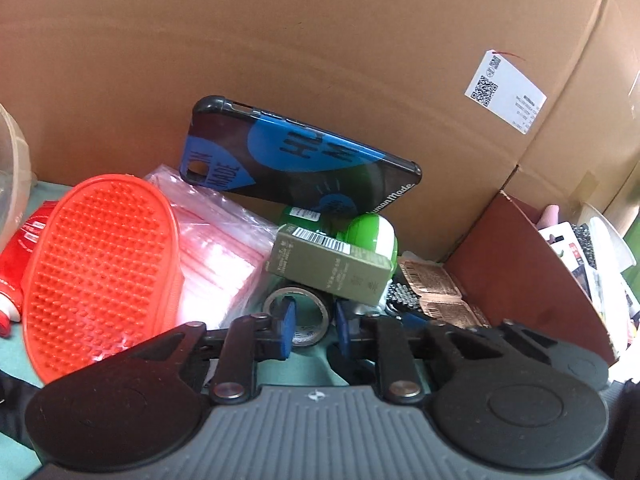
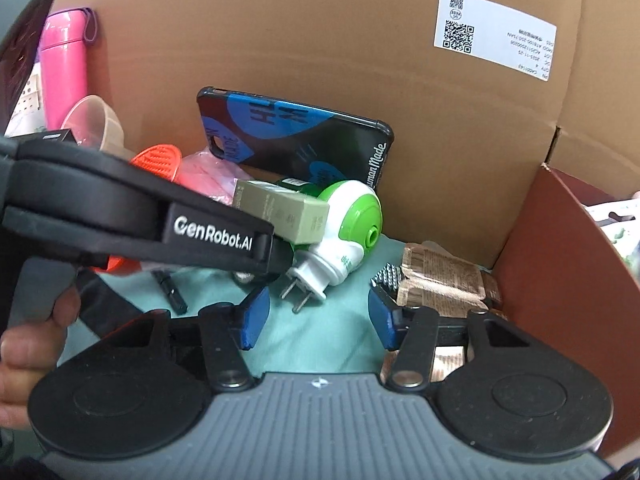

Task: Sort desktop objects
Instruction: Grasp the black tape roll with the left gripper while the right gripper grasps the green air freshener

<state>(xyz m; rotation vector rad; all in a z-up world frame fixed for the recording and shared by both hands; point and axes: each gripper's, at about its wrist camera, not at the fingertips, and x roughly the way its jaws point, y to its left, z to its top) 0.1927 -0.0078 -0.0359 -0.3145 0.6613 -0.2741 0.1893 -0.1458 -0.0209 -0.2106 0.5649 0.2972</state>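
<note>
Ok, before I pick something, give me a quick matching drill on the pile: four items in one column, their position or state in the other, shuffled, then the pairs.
Items:
1. phone case
2. olive box
3. plug-in device
4. orange brush

States:
A. lying on its side, metal prongs toward the camera
B. propped on its long edge against the cardboard wall
C. at the left of the pile, bristle side showing
D. resting on top of the green and white item

Pairs: 1-B, 2-D, 3-A, 4-C
</note>
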